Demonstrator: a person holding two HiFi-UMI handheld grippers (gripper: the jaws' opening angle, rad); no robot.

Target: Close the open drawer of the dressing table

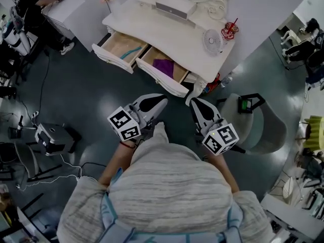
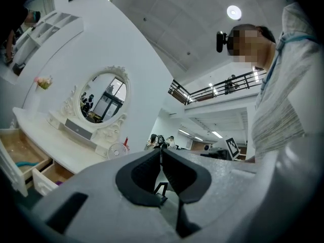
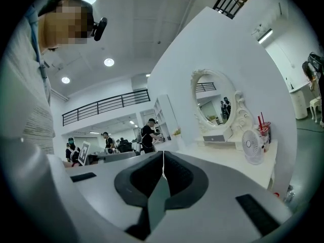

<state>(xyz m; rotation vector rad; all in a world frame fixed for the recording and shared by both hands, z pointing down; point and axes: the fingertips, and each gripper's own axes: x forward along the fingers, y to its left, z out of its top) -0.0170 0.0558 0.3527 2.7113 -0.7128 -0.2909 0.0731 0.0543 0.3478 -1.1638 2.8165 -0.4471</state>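
Right drawer [image 1: 152, 58] of the dressing table [image 1: 167, 32] stood open just beyond the two gripper tips, touching neither. The left gripper [image 1: 160, 101] had its jaws pressed together with nothing between them. The right gripper [image 1: 194, 103] was the same, closed tight and empty. Both were held side by side in front of the person's chest, pointing toward the table. A purple cloth [image 1: 164, 66] lay in the right drawer. The left drawer [image 1: 115, 40], also open, sat further left with a teal item [image 1: 129, 52] inside. On the tabletop a small fan [image 1: 212, 41] and a red cup [image 1: 230, 30] stood at the right end. A grey chair [image 1: 266, 128] stood right of the right gripper.
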